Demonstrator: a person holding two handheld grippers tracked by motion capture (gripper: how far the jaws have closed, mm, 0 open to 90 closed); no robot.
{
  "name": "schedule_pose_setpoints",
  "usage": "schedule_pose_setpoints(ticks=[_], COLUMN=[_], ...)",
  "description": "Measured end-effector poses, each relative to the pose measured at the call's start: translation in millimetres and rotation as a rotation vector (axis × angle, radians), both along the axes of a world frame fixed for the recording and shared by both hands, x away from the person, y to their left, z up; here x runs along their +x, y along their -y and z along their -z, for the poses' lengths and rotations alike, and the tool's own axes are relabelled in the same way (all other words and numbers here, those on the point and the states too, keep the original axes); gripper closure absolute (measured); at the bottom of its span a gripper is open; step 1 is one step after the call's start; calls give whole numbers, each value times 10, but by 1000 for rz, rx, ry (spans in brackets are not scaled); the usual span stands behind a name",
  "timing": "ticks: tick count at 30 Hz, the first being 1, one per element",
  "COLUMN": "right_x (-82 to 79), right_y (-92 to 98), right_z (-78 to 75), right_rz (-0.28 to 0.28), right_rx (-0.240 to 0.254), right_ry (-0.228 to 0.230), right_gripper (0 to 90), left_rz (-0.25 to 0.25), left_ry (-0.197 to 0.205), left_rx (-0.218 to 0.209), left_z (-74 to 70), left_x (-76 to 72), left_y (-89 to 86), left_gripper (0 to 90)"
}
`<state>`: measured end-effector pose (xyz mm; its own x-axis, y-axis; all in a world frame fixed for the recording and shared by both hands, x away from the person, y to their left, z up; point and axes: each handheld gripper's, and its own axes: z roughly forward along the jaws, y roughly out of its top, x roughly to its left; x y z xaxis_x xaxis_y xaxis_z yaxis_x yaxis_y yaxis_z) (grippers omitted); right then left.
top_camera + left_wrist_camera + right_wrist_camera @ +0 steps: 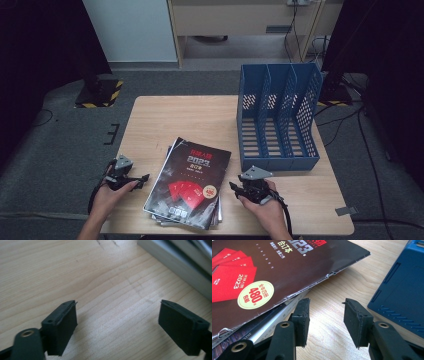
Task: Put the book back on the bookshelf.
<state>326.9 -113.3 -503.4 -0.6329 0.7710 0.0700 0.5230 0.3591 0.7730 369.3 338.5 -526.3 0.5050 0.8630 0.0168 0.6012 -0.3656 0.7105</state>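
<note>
1. under the top magazine [192, 180] you see just the edges of the stack; how many lie below can't be told.
2. in your right gripper view the magazine's cover [274, 270] is cut off at the top and left edges.
3. the blue file rack [404, 297] runs past that view's right edge.
4. the small cover print stays unreadable from the high view.

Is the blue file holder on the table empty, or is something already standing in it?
Empty. In the high view, all three slots of the blue file holder show bare slatted floor, and the magazines lie stacked on the table.
</note>
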Motion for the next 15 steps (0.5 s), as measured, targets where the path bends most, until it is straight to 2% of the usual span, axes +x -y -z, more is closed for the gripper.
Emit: schedule_pose_setpoints(ticks=[3, 7, 11, 15], right_x=[5, 8, 13, -6], right_y=[6, 6, -9, -82], right_z=[4, -15, -45, -85], right_rz=[3, 8, 5, -4], right_rx=[10, 33, 77, 117], right_ry=[-9, -12, -12, -15], right_gripper=[550, 520, 456, 352], left_rz=[-8, -1, 25, 55], left_ry=[14, 28, 46, 62], left_rx=[-26, -35, -41, -60], left_z=[-48, -129, -216, -295], left_x=[-27, -73, -142, -208], left_y=[-14, -20, 7, 40], left_gripper=[180, 240, 274, 283])
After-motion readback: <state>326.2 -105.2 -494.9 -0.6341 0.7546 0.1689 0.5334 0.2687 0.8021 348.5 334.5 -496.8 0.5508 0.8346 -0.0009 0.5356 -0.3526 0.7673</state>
